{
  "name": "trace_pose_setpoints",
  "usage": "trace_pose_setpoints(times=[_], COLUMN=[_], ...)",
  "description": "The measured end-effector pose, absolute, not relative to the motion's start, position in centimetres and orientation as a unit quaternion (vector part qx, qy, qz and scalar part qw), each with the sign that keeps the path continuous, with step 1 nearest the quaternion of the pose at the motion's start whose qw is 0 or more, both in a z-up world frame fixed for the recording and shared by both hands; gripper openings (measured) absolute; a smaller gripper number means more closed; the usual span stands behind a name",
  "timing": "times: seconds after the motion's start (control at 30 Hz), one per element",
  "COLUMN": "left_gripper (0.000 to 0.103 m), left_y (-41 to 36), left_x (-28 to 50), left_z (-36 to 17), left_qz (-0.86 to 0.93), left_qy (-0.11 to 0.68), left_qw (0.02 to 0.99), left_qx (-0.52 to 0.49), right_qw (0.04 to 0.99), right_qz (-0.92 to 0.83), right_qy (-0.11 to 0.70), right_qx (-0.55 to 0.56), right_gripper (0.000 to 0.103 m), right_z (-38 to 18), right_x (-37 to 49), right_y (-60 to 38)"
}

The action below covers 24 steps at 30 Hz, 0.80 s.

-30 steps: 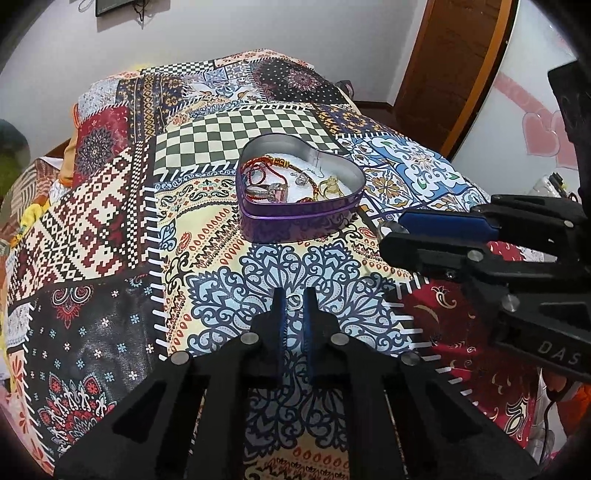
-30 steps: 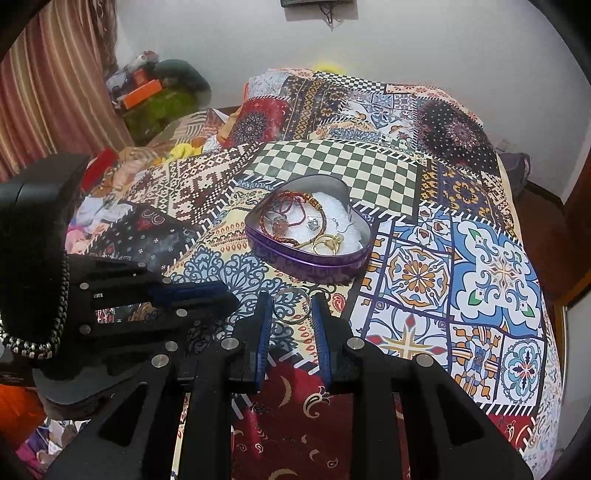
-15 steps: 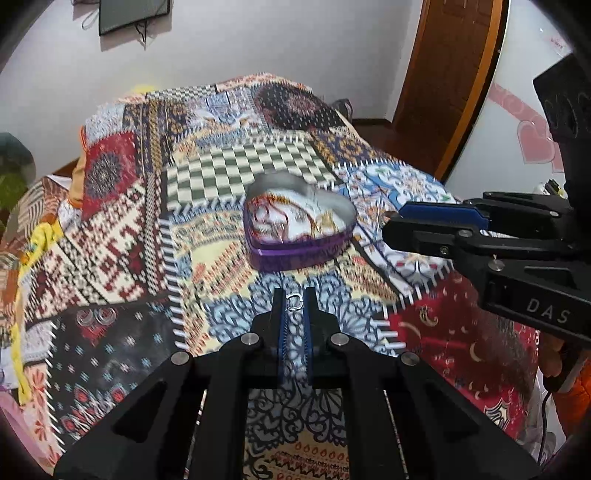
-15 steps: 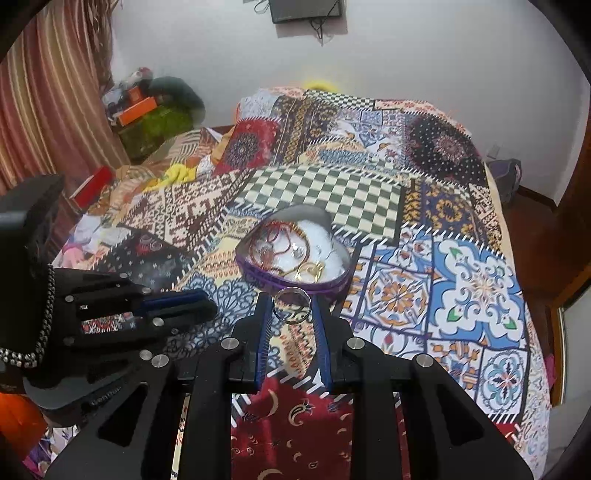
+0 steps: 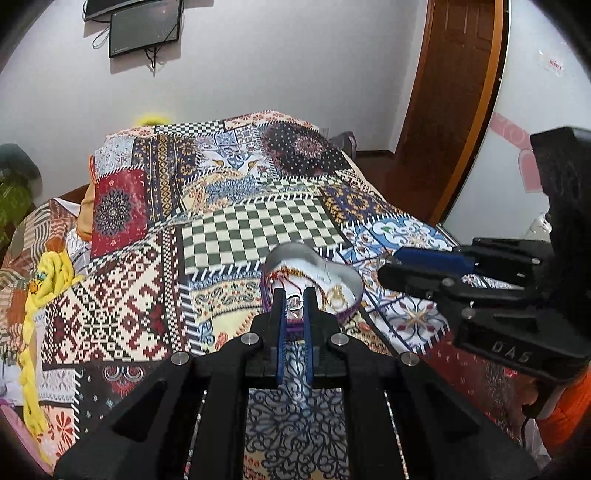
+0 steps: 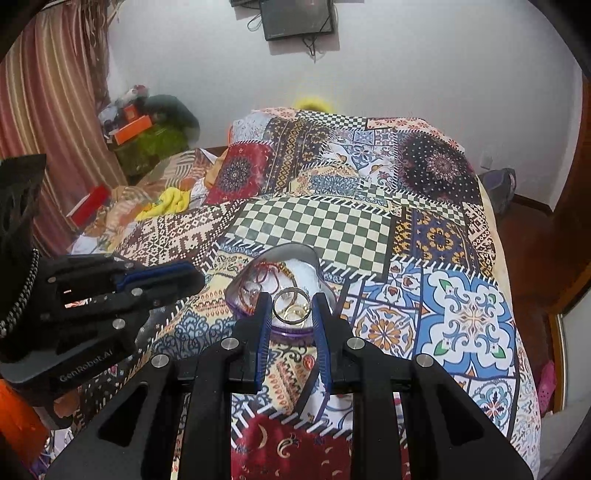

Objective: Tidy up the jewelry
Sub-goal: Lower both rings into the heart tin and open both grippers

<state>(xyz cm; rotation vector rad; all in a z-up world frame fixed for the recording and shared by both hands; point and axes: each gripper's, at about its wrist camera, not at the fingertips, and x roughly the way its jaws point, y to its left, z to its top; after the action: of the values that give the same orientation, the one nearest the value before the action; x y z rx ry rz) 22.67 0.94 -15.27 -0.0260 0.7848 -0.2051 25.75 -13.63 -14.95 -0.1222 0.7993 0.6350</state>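
Observation:
A purple heart-shaped tin with red cords and gold jewelry inside sits on the patchwork bedspread. My left gripper is shut on a small silver ring and holds it above the bed, in front of the tin. My right gripper is shut on a larger silver bangle ring, also held up just before the tin. Each gripper shows in the other's view, the right one and the left one.
Yellow cloth and clutter lie at the bed's left side. A striped curtain and green pile stand at left. A wooden door is at right, a wall screen behind the bed.
Both grippers have risen from the bedspread with their rings and tilted up, so the tin now sits lower and farther in view.

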Motion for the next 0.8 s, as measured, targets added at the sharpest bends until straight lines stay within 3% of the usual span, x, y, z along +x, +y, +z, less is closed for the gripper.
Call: trace_pose_setpoints(times=[0.8], left_gripper=[0.007], left_y=[1.3], left_x=[27.6], left_z=[-18.8], left_qz=[-0.124], left_qy=[0.426], left_qw=[0.895], left_qx=[-0.048], right_qw=[0.844], right_qz=[0.319], right_qy=[0.426], right_qx=[-0.072], right_gripper=[0.020], right_z=[-18.6], right_x=[28.7], right_y=[-11.9])
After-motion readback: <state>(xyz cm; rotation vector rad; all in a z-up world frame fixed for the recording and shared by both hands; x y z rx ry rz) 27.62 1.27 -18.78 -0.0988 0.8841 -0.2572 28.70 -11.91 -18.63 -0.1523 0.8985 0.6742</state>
